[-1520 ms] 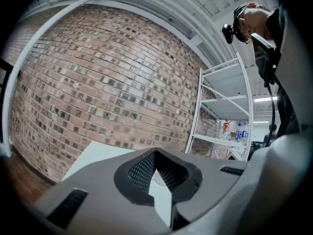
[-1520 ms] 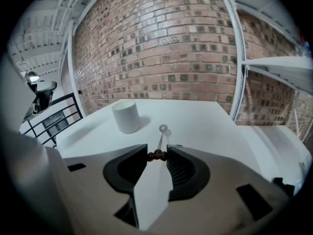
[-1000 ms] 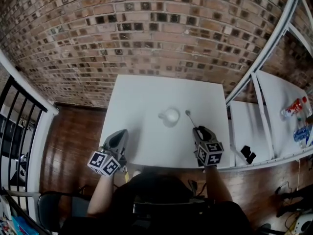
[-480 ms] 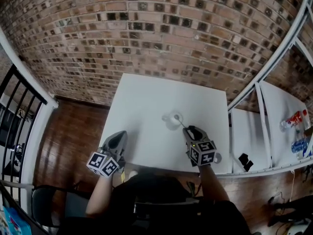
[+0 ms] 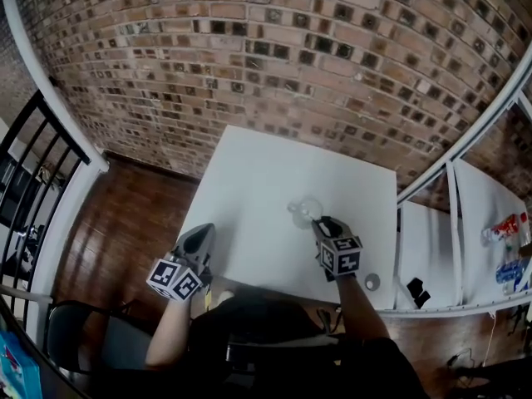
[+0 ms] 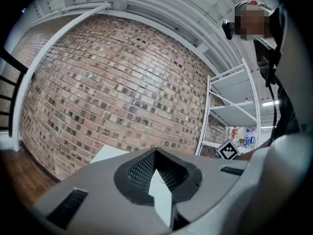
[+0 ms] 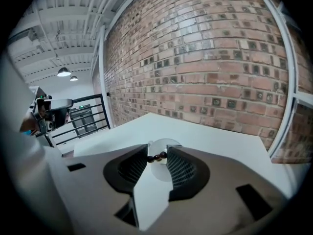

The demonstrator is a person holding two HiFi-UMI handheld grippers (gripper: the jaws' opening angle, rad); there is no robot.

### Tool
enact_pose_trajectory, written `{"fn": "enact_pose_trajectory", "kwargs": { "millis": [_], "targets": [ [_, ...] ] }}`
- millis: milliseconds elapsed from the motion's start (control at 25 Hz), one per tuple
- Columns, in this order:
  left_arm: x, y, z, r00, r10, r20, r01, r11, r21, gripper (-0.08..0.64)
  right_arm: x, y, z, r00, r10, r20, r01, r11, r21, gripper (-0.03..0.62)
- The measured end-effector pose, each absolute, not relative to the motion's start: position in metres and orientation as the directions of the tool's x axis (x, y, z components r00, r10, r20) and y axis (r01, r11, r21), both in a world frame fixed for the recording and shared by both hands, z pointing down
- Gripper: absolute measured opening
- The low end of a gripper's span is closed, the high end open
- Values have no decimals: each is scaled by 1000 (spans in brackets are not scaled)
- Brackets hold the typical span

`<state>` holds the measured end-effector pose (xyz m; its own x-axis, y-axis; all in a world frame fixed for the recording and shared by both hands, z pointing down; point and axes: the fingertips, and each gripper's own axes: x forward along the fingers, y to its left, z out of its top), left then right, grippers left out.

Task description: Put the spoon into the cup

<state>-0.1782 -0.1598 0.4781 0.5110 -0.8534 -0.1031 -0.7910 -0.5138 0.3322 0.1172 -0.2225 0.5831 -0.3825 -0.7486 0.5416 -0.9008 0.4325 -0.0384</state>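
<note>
A small pale cup stands on the white table, right of its middle. My right gripper sits just behind the cup, its tips at the rim. In the right gripper view its jaws are shut on the spoon's thin dark beaded handle, with the cup directly beyond the tips. The spoon's bowl is hidden. My left gripper hovers at the table's near left edge, far from the cup. Its jaws meet at the tips with nothing between them.
A small round object lies near the table's front right corner. A white metal shelf frame stands to the right, with a black item and bottles on it. A brick wall rises behind the table; a black railing is at the left.
My right gripper has carried the spoon leftward and slightly down, from beside the cup to right at it. The left gripper has hardly shifted at the table's edge.
</note>
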Motion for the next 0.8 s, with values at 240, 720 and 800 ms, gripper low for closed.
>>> {"fn": "enact_pose_trajectory", "kwargs": {
  "millis": [240,720,800],
  "targets": [
    [-188,-157,478,493,-865,-100,-804,-496,327,5,116,-230,601,-374,-735,566,-908,413,-63,127],
    [-185,-157,478,517,-852,-77,-798,-513,317,5,120,-233,609,-367,-740,564,-916,393,-80,130],
    [-186,-157,478,518,-852,-75,-799,-513,314,5,121,-232,606,-374,-753,541,-916,392,-88,162]
  ]
}}
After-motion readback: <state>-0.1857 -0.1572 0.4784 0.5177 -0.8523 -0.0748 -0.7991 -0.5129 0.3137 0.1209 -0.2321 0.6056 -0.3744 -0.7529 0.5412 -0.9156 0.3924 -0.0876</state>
